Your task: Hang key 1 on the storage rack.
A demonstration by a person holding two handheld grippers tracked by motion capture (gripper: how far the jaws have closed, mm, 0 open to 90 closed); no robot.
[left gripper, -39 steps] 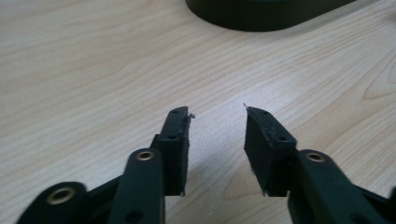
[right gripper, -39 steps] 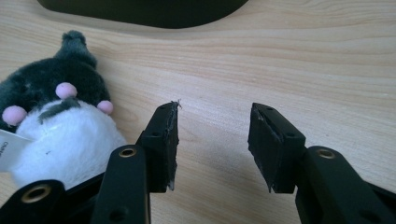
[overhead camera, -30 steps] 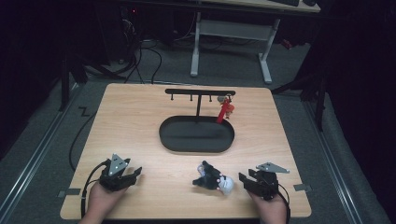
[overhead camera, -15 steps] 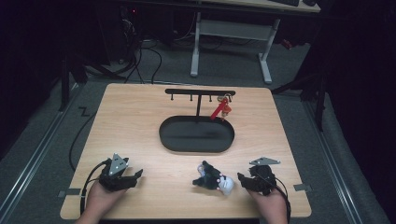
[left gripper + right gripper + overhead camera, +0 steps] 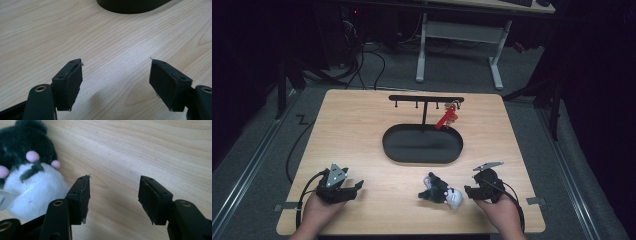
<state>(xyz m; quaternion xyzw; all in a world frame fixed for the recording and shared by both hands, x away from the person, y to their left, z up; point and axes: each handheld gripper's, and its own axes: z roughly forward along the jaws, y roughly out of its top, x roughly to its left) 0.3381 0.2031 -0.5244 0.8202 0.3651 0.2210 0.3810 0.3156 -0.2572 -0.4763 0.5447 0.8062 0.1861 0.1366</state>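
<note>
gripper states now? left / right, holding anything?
Left gripper: open, nothing between the jaws.
Right gripper: open, jaws have just been opening, nothing between them; plush toy lies beside it.

Bare wood between the plush toy and left tongs (oval tray beyond)

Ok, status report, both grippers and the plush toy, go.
Left gripper open, empty, over bare table. Right gripper open, jaws just widening, nothing between them. Plush toy lies on the table beside it, unheld. Nothing in the way.
</note>
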